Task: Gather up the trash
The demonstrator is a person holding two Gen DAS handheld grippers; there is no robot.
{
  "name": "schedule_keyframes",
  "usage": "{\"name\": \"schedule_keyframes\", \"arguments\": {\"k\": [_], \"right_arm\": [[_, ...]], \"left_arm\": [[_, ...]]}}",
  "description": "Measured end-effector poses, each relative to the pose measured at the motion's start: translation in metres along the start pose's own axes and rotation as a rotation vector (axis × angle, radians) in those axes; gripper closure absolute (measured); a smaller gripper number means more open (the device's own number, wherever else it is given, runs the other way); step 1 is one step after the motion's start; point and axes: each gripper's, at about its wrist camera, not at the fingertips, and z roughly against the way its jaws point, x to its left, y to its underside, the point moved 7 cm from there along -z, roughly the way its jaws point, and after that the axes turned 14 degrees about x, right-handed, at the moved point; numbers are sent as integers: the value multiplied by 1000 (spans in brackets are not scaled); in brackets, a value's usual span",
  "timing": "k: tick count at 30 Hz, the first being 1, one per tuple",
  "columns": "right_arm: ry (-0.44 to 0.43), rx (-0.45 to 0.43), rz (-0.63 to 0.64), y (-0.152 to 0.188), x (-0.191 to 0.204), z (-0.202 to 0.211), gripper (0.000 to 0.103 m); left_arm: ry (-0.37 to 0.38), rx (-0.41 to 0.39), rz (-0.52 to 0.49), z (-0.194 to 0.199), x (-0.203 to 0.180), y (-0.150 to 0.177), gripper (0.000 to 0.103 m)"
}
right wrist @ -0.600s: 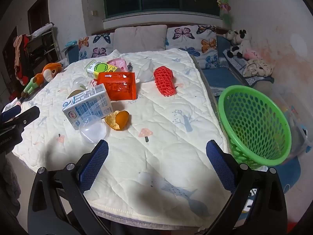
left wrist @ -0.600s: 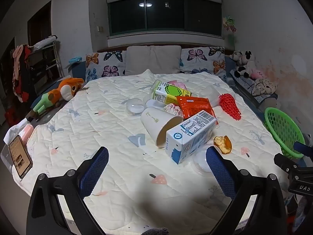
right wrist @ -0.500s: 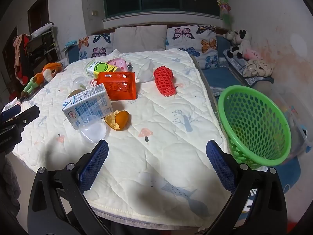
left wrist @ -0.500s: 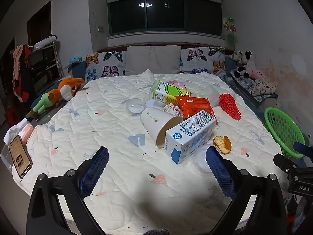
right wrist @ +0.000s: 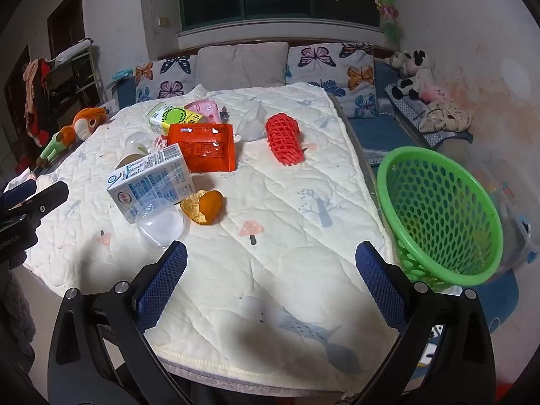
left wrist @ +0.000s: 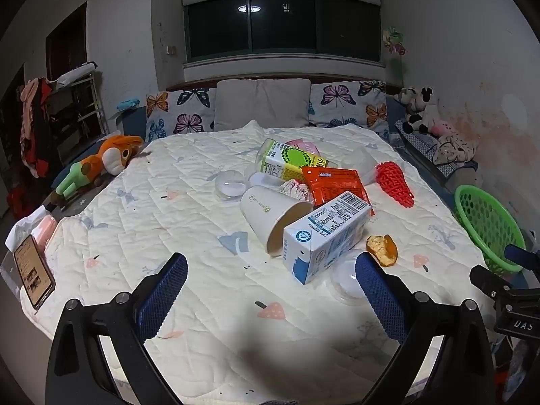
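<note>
Your left claw (left wrist: 270, 287) is gaping wide with nothing between its blue pads (left wrist: 162, 290), hanging over the near edge of the bed (left wrist: 168, 202). Just beyond its right pad a clear plastic lid (left wrist: 344, 283) is lying flat on the quilt, touching the milk carton (left wrist: 324, 236), which is lying on its side. A paper cup (left wrist: 270, 212) is lying tipped over against the carton's left side, its mouth facing you. To the carton's right a piece of orange peel (left wrist: 381, 249) is sitting just beside it. Behind these, an orange snack packet (left wrist: 334, 185), a crumpled wrapper (left wrist: 295, 190), a green-and-yellow drink carton (left wrist: 290, 162), a clear dome lid (left wrist: 229, 185) and a red foam net (left wrist: 395, 182) are crowding the middle of the bed. A phone (left wrist: 32, 273) is resting at the bed's left corner, and an orange plush toy (left wrist: 98, 165) is lying along the left side.

Your right claw (right wrist: 270, 280) is also standing wide and holding nothing, over the bed's near right corner. The green basket (right wrist: 438, 216) is leaning just off the bed's right edge, near the claw's right pad. The peel, the lid and the milk carton are lying ahead to the left.
</note>
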Motion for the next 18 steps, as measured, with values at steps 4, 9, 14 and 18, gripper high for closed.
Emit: {"name": "schedule_keyframes", "arguments": {"k": [4,9,14,18], "right_arm": [[0,0,-1,0,0,0,5],[-1,2,-1,0,-1,0,5],[-4,5,0,-1,-2,-3,5],[-6,6,-1,-2,-2,-3,5]], "left_arm": [[-1,1,1,0,0,0,6],[-1,2,1,-3,-2,-2,6],[-1,1,1,-3,-2,-2,6],[0,2,1,-3,-3,-2,6]]}}
